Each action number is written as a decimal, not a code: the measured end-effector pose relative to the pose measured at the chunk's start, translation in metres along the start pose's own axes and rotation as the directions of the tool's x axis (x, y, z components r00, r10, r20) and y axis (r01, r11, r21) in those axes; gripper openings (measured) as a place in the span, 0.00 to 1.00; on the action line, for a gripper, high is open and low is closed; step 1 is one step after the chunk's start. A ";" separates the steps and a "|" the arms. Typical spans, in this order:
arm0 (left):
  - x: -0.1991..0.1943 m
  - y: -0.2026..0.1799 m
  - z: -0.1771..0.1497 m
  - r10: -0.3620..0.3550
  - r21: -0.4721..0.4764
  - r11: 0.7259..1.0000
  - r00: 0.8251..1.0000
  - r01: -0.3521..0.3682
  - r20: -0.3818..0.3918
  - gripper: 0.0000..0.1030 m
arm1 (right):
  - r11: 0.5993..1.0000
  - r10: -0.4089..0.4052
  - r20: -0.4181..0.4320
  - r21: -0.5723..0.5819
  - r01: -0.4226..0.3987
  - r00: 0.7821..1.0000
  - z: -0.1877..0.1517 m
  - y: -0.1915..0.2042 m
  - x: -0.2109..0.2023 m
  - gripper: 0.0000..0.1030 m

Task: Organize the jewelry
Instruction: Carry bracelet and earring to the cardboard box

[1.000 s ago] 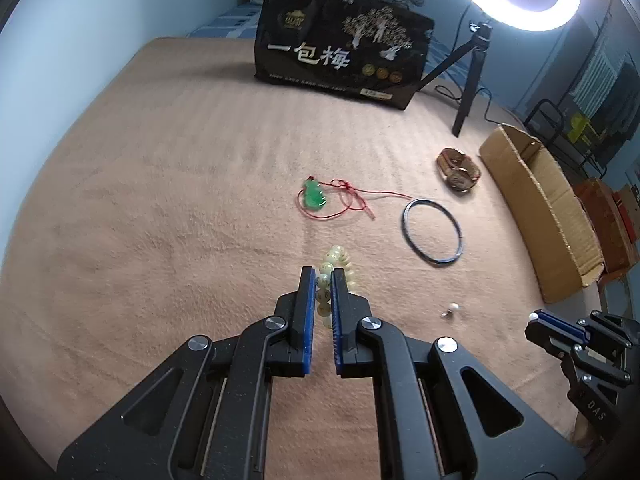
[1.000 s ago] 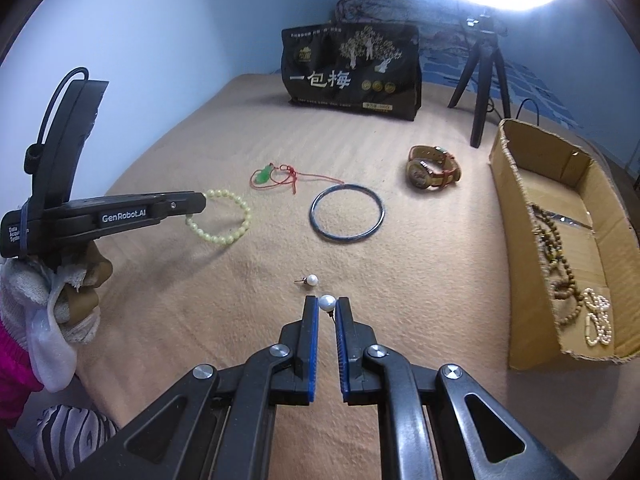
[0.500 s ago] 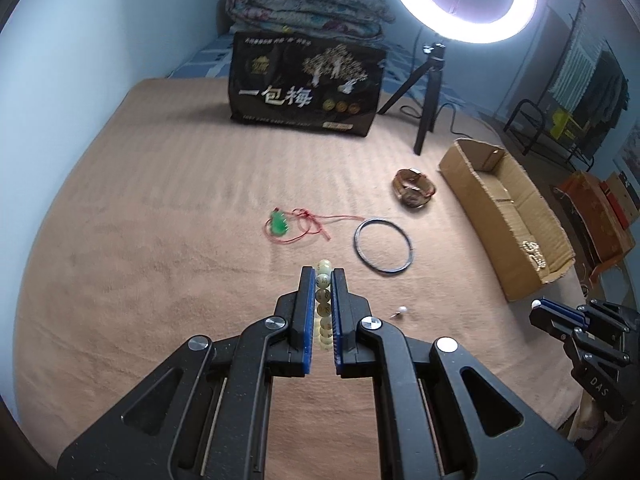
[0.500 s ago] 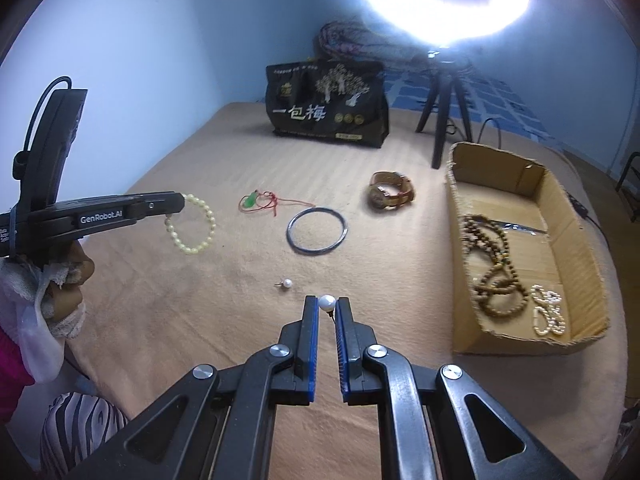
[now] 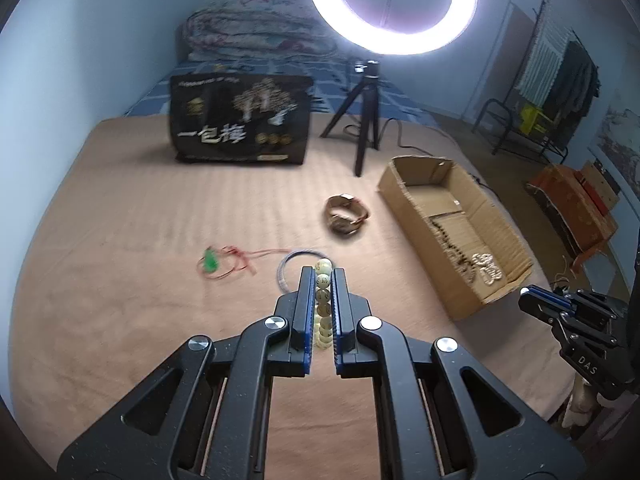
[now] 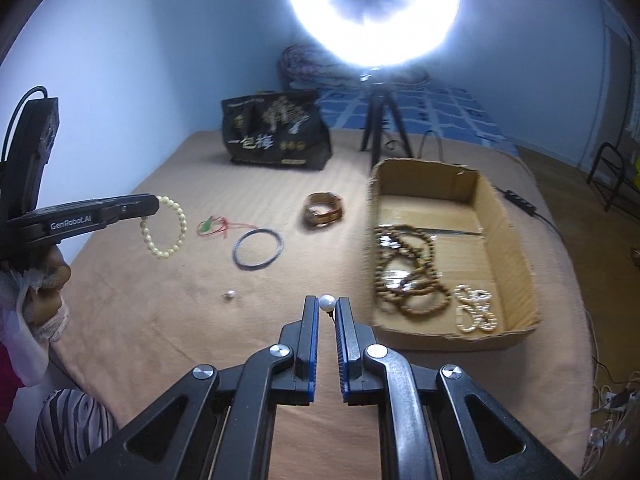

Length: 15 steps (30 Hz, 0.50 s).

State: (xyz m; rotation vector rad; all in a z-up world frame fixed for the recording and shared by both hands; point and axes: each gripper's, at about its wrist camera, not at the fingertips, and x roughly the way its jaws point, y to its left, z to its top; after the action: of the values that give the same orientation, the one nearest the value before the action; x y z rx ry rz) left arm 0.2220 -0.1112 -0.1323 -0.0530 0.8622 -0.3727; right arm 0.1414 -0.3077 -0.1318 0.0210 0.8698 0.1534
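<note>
left gripper clamped on pale bead bracelet, lifted above tan blanket | green pendant, dark bangle, watch lying mid-blanket | right gripper pinching pearl earring | cardboard box at right, holding wooden beads

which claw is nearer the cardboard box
Right. The right claw, shut on a pearl earring, hangs just beside the box. The left claw, holding a bead bracelet, is far across the blanket.
</note>
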 end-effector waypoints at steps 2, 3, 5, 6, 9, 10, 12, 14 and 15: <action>0.003 -0.011 0.006 -0.017 0.008 1.000 1.000 0.017 0.004 0.05 | 1.000 -0.013 0.007 0.010 0.013 1.000 0.002 -0.009 -0.003 0.06; 0.005 -0.016 0.008 -0.025 0.012 1.000 1.000 0.025 0.007 0.05 | 1.000 -0.019 0.011 0.015 0.019 1.000 0.003 -0.014 -0.005 0.06; 0.008 -0.028 0.014 -0.041 0.022 0.999 0.999 0.041 0.012 0.05 | 0.999 -0.030 0.015 0.023 0.030 0.999 0.004 -0.023 -0.007 0.06; 0.009 -0.034 0.017 -0.050 0.028 0.998 0.999 0.050 0.014 0.05 | 0.999 -0.037 0.017 0.026 0.037 0.999 0.005 -0.027 -0.008 0.06; 0.015 -0.052 0.026 -0.072 0.045 0.996 0.997 0.071 0.022 0.05 | 0.998 -0.051 0.021 0.033 0.051 0.998 0.008 -0.039 -0.009 0.06; 0.017 -0.057 0.028 -0.078 0.050 0.996 0.997 0.077 0.023 0.05 | 0.998 -0.056 0.022 0.036 0.056 0.998 0.009 -0.043 -0.008 0.06; 0.022 -0.068 0.033 -0.089 0.059 0.994 0.996 0.087 0.025 0.05 | 0.997 -0.065 0.025 0.041 0.064 0.998 0.012 -0.050 -0.007 0.06; 0.028 -0.077 0.037 -0.099 0.066 0.993 0.995 0.097 0.024 0.05 | 0.996 -0.071 0.027 0.047 0.070 0.997 0.015 -0.058 -0.006 0.06; 0.032 -0.082 0.040 -0.103 0.070 0.992 0.994 0.101 0.023 0.05 | 0.996 -0.073 0.027 0.050 0.072 0.997 0.016 -0.061 -0.005 0.06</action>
State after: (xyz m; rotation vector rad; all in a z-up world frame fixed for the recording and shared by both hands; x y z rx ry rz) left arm 0.2462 -0.2031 -0.1137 -0.0386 0.8218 -0.4963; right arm 0.1579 -0.3681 -0.1232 0.0372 0.8439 0.0638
